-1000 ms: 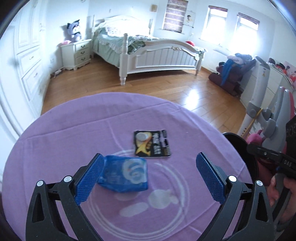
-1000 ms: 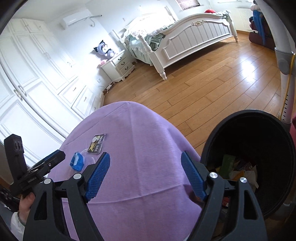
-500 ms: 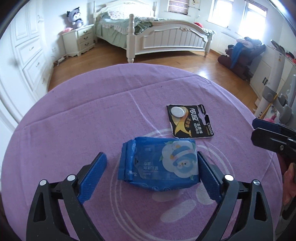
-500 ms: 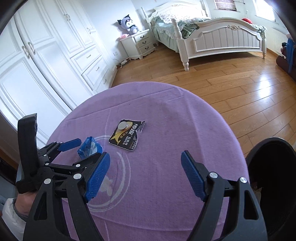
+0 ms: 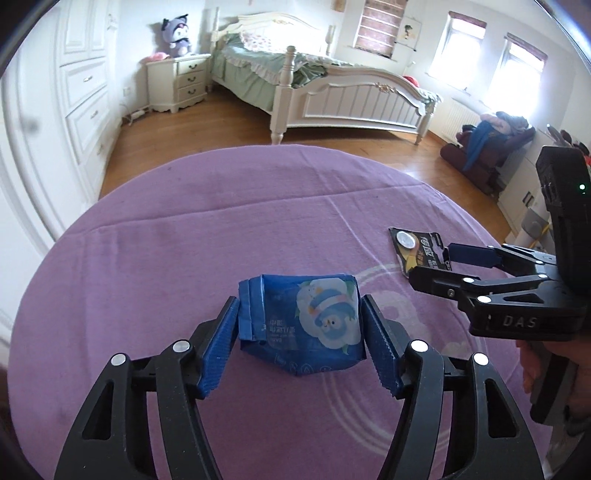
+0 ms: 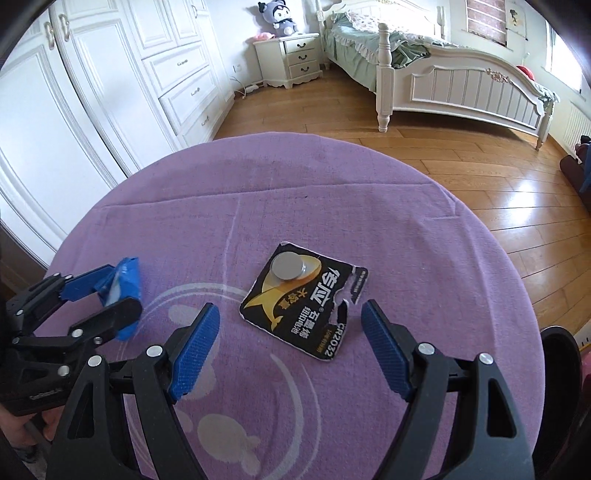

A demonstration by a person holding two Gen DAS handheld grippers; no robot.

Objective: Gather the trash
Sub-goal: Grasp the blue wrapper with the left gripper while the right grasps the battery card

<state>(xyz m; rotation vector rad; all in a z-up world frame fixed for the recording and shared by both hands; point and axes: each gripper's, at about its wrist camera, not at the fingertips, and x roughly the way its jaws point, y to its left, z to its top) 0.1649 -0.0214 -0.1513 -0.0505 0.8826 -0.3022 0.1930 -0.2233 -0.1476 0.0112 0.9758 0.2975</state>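
Blue ribbed pads of the left gripper [image 5: 300, 345] pressed against both sides of a blue tissue packet [image 5: 308, 324], clamped between them on the purple tablecloth [image 5: 207, 240]. Packet crumpled at its left end, white cartoon print facing up, lying over the pale ring pattern woven into the cloth. From the right wrist view, same packet [image 6: 123, 282] seen edge-on at the left, pinched between the black arms of that gripper [image 6: 110, 295].

Right gripper [image 6: 290, 349] spread wide, holding nothing, fingers [image 6: 195, 350] hovering low on either side of the near edge of a black battery card [image 6: 304, 301]. Card flat on the cloth, not touched by either pad; silver coin cell still sealed at its far end, gold swoosh across the middle, lettering "CR2032" at the near corner, torn notch along the right side. In the left wrist view, card [image 5: 415, 251] partly hidden behind the right gripper's tip [image 5: 439, 269], to the right of and beyond the packet.

At the lower right edge of the right wrist view, dark rim of a bin [image 6: 565, 354] just past the table's edge.

Farther off, wooden floor [image 6: 424, 155], white wardrobe doors [image 6: 92, 92] along the left wall, white nightstand [image 6: 291, 59] with a plush toy [image 6: 279, 16] on top, white bed [image 6: 461, 81] with green bedding.
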